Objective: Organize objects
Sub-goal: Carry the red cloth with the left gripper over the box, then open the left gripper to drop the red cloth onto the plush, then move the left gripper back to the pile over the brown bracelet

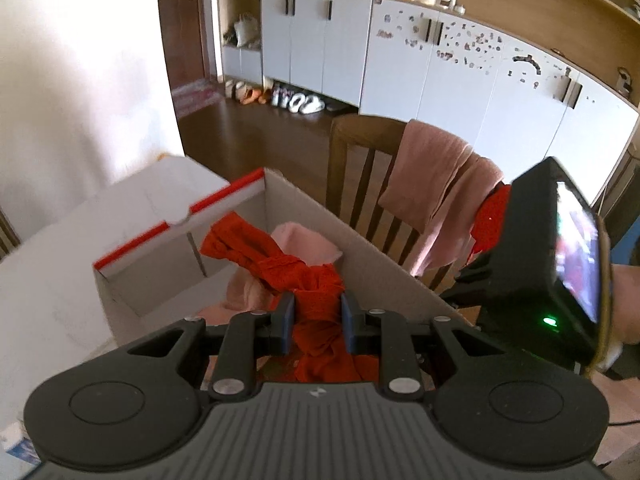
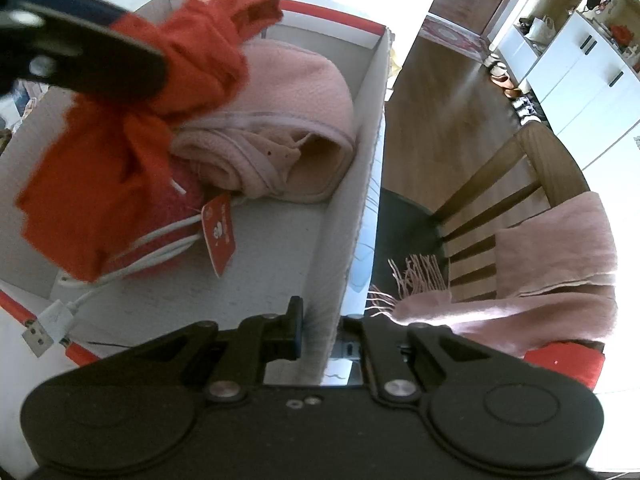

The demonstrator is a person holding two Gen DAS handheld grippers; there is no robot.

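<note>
While the left gripper [image 1: 318,312] hangs over the open cardboard box [image 1: 360,240], its jaws are nearly together and clamped on a bunched red cloth [image 1: 316,280], which spills forward above the box's inside. Behind the cloth, a pink fleece [image 1: 304,244] peeks out from inside the box. Off to the right in this left wrist view, the other tool's black body shows, a lit screen on its back, and past the box a wooden chair [image 1: 360,140] carries a pink scarf [image 1: 432,184] draped over its back. White cupboards line the far wall.

Over to the right wrist view: the right gripper [image 2: 320,328] is pinched down on the box's near side wall [image 2: 348,240], one finger inside, the other outside, jaws almost fully closed on the cardboard. Top left, the left gripper comes in blurred, the red cloth [image 2: 120,120] dangling from it above the box's contents. Down in the box lie the rolled pink fleece [image 2: 280,120], a red item with a tag [image 2: 219,236] and a white cable [image 2: 52,320]. Right of the box, the scarf's fringe [image 2: 416,276] trails off the chair [image 2: 520,176]
</note>
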